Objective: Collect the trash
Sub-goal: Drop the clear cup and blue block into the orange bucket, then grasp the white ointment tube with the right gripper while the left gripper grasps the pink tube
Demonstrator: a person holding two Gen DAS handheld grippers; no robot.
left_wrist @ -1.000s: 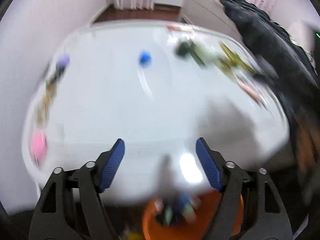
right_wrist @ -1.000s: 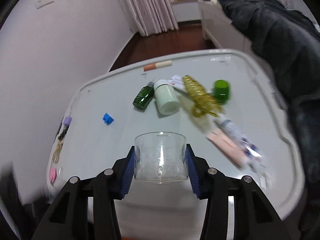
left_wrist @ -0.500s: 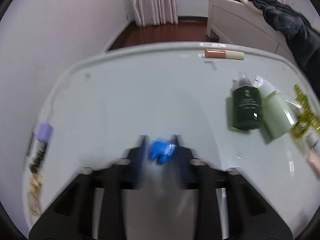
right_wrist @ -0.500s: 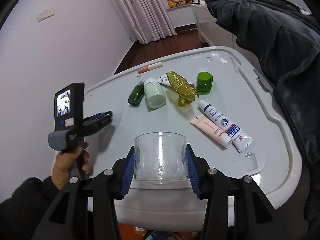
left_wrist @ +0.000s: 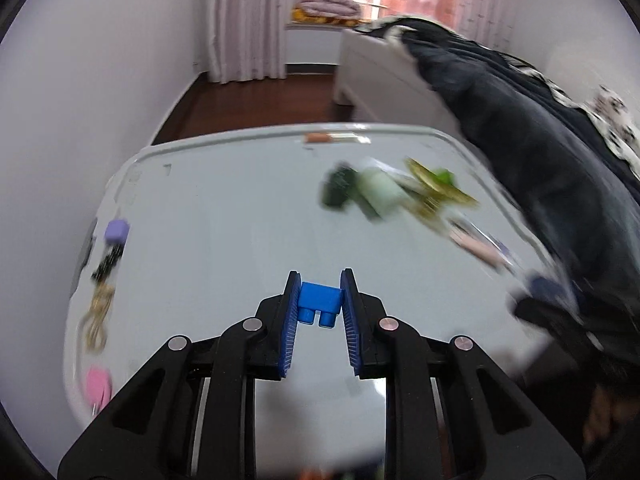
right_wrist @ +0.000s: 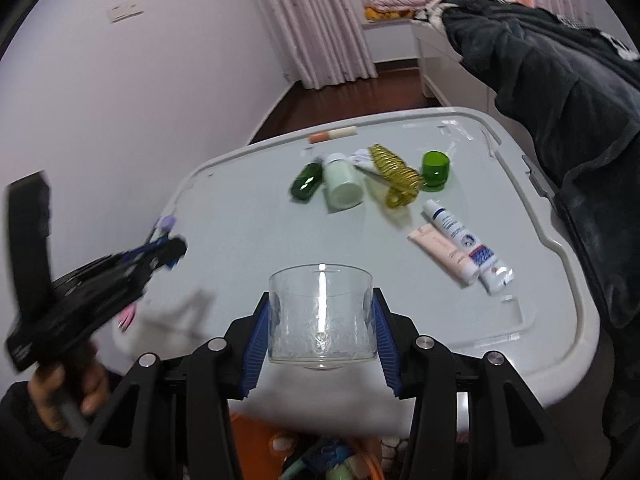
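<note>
My left gripper (left_wrist: 319, 286) is shut on a small blue toy brick (left_wrist: 320, 303) and holds it above the white table (left_wrist: 224, 248). It also shows blurred in the right wrist view (right_wrist: 168, 250) at the left. My right gripper (right_wrist: 322, 306) is shut on a clear plastic cup (right_wrist: 322, 318) above the table's near edge. An orange bin (right_wrist: 256, 446) with trash in it stands below the table, under the right gripper.
On the table lie a dark green bottle (right_wrist: 307, 182), a pale green jar (right_wrist: 342, 186), a gold hair clip (right_wrist: 396, 174), a green cap (right_wrist: 436, 165), two tubes (right_wrist: 460, 246), a lipstick-like stick (right_wrist: 333, 135) and small items along the left edge (left_wrist: 106, 264). Dark clothing (right_wrist: 560, 92) hangs at right.
My left gripper went from open near the bin to closing on the blue brick and has lifted it off the table, drawing back. The right gripper keeps holding the cup.
</note>
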